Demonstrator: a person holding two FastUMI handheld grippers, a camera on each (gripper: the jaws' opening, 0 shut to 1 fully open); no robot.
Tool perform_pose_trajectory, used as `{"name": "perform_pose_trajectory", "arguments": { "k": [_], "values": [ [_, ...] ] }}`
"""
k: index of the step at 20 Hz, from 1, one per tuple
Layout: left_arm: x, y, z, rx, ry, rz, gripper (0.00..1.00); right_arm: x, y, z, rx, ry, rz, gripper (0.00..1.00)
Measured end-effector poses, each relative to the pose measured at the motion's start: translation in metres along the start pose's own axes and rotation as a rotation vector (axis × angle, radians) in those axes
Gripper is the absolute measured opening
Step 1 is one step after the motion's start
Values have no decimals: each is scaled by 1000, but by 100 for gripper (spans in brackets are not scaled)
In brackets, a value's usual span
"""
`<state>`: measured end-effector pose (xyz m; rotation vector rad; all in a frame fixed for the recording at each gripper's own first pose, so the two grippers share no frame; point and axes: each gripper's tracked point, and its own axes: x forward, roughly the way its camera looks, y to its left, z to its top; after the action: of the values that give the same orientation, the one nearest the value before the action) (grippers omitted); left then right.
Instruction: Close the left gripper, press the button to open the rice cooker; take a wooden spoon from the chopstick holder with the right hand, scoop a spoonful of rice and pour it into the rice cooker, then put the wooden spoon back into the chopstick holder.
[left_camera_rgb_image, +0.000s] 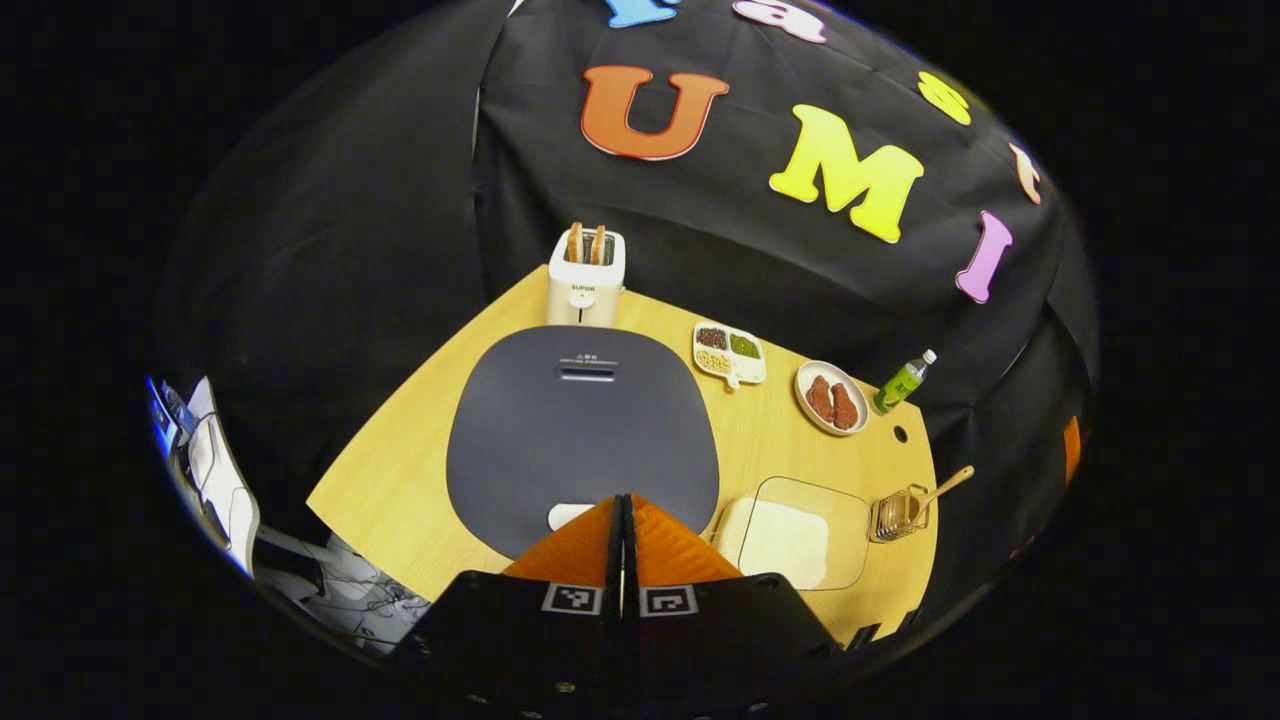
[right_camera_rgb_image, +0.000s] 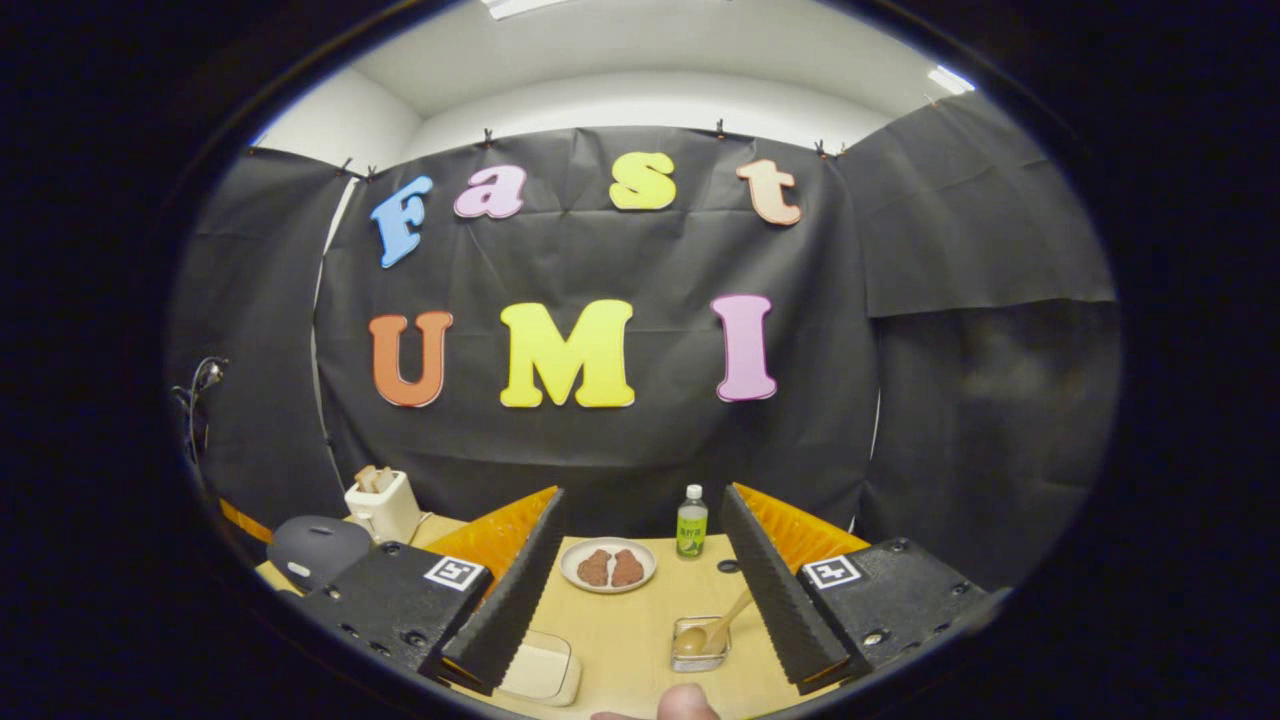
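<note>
Rice cooker (left_camera_rgb_image: 582, 435), lid down, sits mid-counter (left_camera_rgb_image: 400, 500). Left tongs (left_camera_rgb_image: 622, 500) are clenched, tips together just above its pale front button (left_camera_rgb_image: 568, 516): a stiff press should do. Right tongs (right_camera_rgb_image: 640, 585) hang released, holding nothing. Wooden spoon (right_camera_rgb_image: 712, 626) stands tilted in the chopstick holder (right_camera_rgb_image: 700, 642) beside the rice container (left_camera_rgb_image: 795, 532). It looks light, rigid, smooth; best taken by the upper handle.

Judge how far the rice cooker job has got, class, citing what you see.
Done: the left gripper is shut, jaws together. In hand: it hangs over the closed rice cooker, at its button. Left: opening the lid, then everything with the wooden spoon, which sits in the chopstick holder; the right gripper is open.
</note>
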<state>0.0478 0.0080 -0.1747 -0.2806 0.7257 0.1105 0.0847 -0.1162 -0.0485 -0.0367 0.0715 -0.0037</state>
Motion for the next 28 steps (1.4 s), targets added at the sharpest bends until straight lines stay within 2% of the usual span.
{"name": "perform_pose_trajectory", "arguments": {
  "k": [1, 2, 3, 9, 14, 18, 23, 26, 28],
  "values": [
    [18, 4, -1, -9, 12, 6, 1, 2, -5, -2, 2, 3, -7, 99],
    [21, 3, -2, -27, 27, -10, 7, 4, -10, -3, 5, 6, -13, 100],
    [20, 4, -6, -37, 46, -12, 0, 6, -15, -5, 6, 13, -20, 100],
    [38, 19, -11, -52, 72, 23, 0, 9, -33, -16, 15, 35, -45, 100],
    [46, 21, -20, -38, 79, 15, 0, 8, -41, -21, 12, 46, -65, 100],
    [52, 24, -31, -91, 85, 27, 0, 4, -37, -28, 18, 63, -67, 100],
    [48, 25, -27, -39, 29, 46, 0, -3, -29, -26, 12, 57, -43, 100],
    [36, 19, -13, -50, -31, 47, 0, -7, -33, -17, 9, 42, -49, 100],
    [20, 15, 8, -15, -112, 46, 0, -12, -36, -13, 22, 29, -60, 100]
  ]
}}
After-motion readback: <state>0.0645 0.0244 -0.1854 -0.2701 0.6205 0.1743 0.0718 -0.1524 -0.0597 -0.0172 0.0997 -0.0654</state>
